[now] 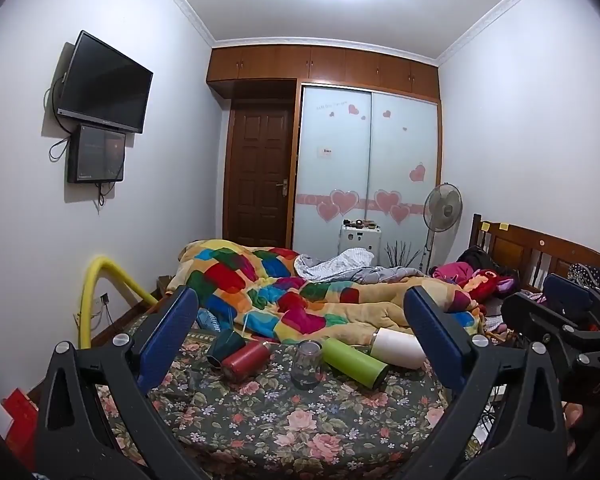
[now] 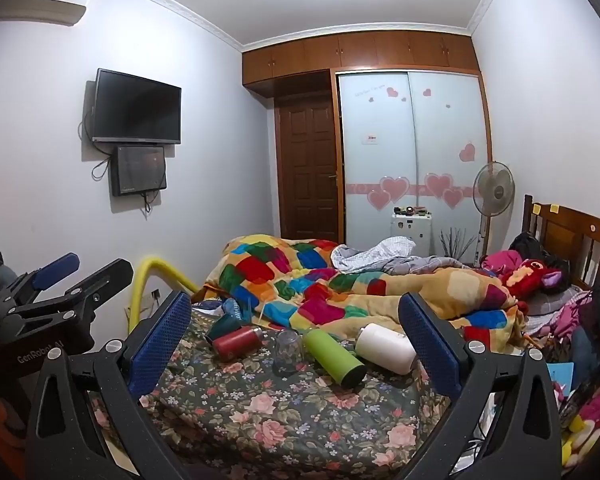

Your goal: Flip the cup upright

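Observation:
Several cups lie on the floral bed sheet (image 1: 284, 432). A clear glass cup (image 1: 307, 364) stands upside down in the middle; it also shows in the right wrist view (image 2: 288, 352). A red cup (image 1: 246, 361), a dark teal cup (image 1: 225, 346), a green cup (image 1: 354, 362) and a white cup (image 1: 398, 347) lie on their sides. My left gripper (image 1: 300, 332) is open and empty, held back from the cups. My right gripper (image 2: 296, 328) is open and empty too, also short of them.
A patchwork quilt (image 1: 300, 292) is heaped behind the cups. A yellow tube (image 1: 96, 292) arches at the bed's left edge. Plush toys and clothes (image 2: 532, 276) pile at the right by the wooden headboard (image 2: 572, 236). A fan (image 2: 494, 190) stands by the wardrobe.

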A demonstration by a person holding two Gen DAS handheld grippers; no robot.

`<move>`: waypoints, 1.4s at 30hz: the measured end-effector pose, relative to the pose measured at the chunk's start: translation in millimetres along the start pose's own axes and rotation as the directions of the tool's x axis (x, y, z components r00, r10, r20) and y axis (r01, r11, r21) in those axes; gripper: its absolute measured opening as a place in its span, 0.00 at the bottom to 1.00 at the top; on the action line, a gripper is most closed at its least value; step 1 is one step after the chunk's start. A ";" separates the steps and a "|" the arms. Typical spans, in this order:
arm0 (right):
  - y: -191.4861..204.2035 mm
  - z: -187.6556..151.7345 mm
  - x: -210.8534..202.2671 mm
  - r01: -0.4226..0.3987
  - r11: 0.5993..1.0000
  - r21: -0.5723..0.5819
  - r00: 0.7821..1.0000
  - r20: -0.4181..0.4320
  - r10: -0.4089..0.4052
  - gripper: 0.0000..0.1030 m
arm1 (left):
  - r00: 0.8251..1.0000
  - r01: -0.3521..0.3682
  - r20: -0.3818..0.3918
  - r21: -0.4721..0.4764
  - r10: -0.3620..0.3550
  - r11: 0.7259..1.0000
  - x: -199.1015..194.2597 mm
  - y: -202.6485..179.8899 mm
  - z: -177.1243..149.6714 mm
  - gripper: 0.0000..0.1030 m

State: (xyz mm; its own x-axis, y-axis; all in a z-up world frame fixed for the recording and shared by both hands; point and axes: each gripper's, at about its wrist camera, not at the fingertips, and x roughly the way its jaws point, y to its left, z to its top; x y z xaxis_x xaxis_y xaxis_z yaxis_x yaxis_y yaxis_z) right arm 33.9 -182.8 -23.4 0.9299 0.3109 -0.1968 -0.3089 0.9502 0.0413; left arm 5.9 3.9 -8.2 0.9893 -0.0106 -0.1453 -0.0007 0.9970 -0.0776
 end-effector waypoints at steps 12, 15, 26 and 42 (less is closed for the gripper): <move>0.7 -0.3 -0.7 0.001 1.000 -0.004 1.000 -0.002 -0.001 1.00 | 1.000 0.002 -0.003 -0.001 -0.002 1.000 1.4 2.1 -3.0 1.00; 0.7 -0.5 -0.8 0.001 1.000 -0.005 1.000 -0.001 -0.001 1.00 | 1.000 0.002 -0.003 -0.001 -0.002 1.000 2.0 2.0 -3.2 1.00; -7.6 -5.1 -5.6 0.006 1.000 -0.002 1.000 -0.001 -0.006 1.00 | 1.000 0.002 -0.007 -0.001 -0.002 1.000 3.8 1.5 -3.7 1.00; -4.0 -3.1 -0.6 0.006 1.000 -0.005 1.000 -0.004 -0.006 1.00 | 1.000 0.004 -0.010 0.000 -0.004 1.000 7.1 0.2 -5.8 1.00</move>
State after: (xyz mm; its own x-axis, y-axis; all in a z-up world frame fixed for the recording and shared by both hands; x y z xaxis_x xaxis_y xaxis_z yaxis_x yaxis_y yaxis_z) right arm 33.9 -186.8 -26.5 0.9308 0.3050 -0.2012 -0.3043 0.9519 0.0355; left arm 12.1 3.5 -15.0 0.9879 -0.0152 -0.1546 0.0031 0.9970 -0.0778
